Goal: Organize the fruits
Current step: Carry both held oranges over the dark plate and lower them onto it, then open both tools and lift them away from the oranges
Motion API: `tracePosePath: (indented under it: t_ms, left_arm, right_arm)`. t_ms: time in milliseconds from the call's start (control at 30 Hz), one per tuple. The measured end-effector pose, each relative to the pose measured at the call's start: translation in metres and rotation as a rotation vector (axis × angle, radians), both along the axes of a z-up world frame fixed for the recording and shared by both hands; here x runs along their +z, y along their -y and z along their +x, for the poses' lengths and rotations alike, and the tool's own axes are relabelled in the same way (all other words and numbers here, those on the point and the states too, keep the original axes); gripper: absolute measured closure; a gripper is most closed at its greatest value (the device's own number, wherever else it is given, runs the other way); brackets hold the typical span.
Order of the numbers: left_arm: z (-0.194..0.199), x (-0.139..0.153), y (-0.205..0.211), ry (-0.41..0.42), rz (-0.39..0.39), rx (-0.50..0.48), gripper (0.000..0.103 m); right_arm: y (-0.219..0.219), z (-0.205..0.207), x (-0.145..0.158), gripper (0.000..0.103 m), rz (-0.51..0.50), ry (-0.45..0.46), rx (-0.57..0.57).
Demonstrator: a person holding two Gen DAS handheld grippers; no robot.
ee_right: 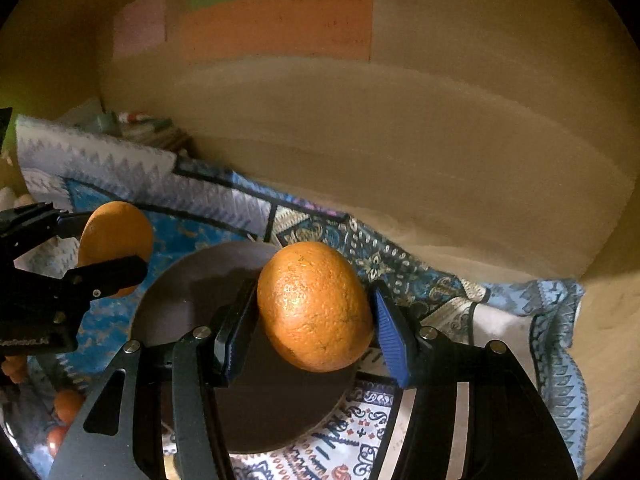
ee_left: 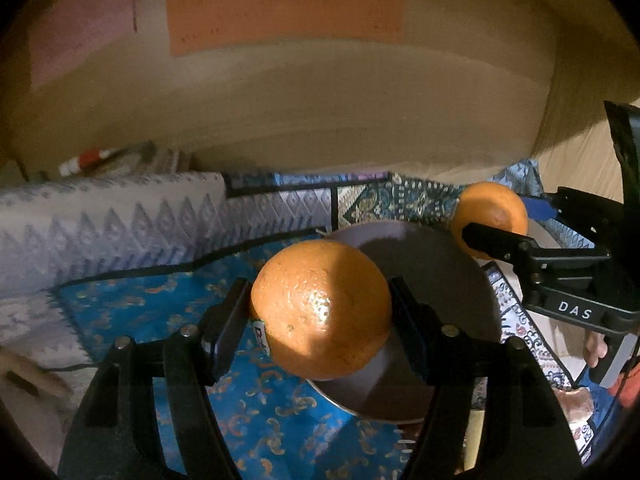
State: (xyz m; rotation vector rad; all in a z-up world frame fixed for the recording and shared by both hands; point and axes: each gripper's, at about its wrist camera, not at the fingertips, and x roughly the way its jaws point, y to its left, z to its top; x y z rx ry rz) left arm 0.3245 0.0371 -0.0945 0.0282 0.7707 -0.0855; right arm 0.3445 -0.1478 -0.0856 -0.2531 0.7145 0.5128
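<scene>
Left gripper [ee_left: 320,312]: clamped on an orange [ee_left: 322,308], pads pressing its widest girth on both sides; a sticker shows by the left pad.
Right gripper [ee_right: 314,316]: closed on a second orange [ee_right: 316,306], blue ribbed pad [ee_right: 390,334] against its flank, dark pad opposite.
Handling: likely firm, moderately heavy fruit; pebbled rind should give friction, yet the round form can roll out if pinched off-centre. Hold across the middle, modest squeeze; hard pressure may bruise.
Position: both oranges are held clear above the round dark plate [ee_left: 440,264], apart from each other.
Beneath: patterned blue cloth [ee_left: 248,408] under the plate.
Far: tan wall with an orange paper sheet [ee_left: 280,12].
</scene>
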Motion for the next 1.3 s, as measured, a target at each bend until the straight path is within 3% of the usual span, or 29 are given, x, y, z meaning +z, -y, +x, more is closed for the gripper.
tracePosePath:
  t_ms: [367,567,633,733,867,1033,1300]
  left_arm:
    - [0.029,-0.036,0.003,-0.119,0.0,-0.044,0.035]
    - [0.035,-0.044,0.011,-0.122,0.023,-0.069,0.034]
    - [0.036,-0.045,0.011,-0.119,0.006,-0.078,0.033]
    - [0.036,-0.043,0.009,-0.119,-0.021,-0.077,0.022]
    - [0.029,-0.039,0.011,-0.097,-0.015,-0.07,0.02]
    - [0.012,-0.022,0.005,-0.029,-0.006,-0.033,0.02]
    - [-0.032,0.008,-0.008,0.073,0.004,0.015,0.018]
  right_arm:
    - [-0.007,0.02,-0.03,0.051,-0.07,-0.107,0.046]
    - [-0.01,0.022,-0.036,0.05,-0.08,-0.123,0.057]
    - [-0.009,0.023,-0.036,0.05,-0.073,-0.132,0.058]
    - [-0.01,0.024,-0.036,0.05,-0.079,-0.14,0.061]
    - [-0.014,0.024,-0.035,0.05,-0.095,-0.143,0.064]
    - [-0.013,0.012,-0.02,0.037,-0.062,-0.099,0.063]
    - [-0.007,-0.022,0.016,0.037,-0.029,-0.008,0.045]
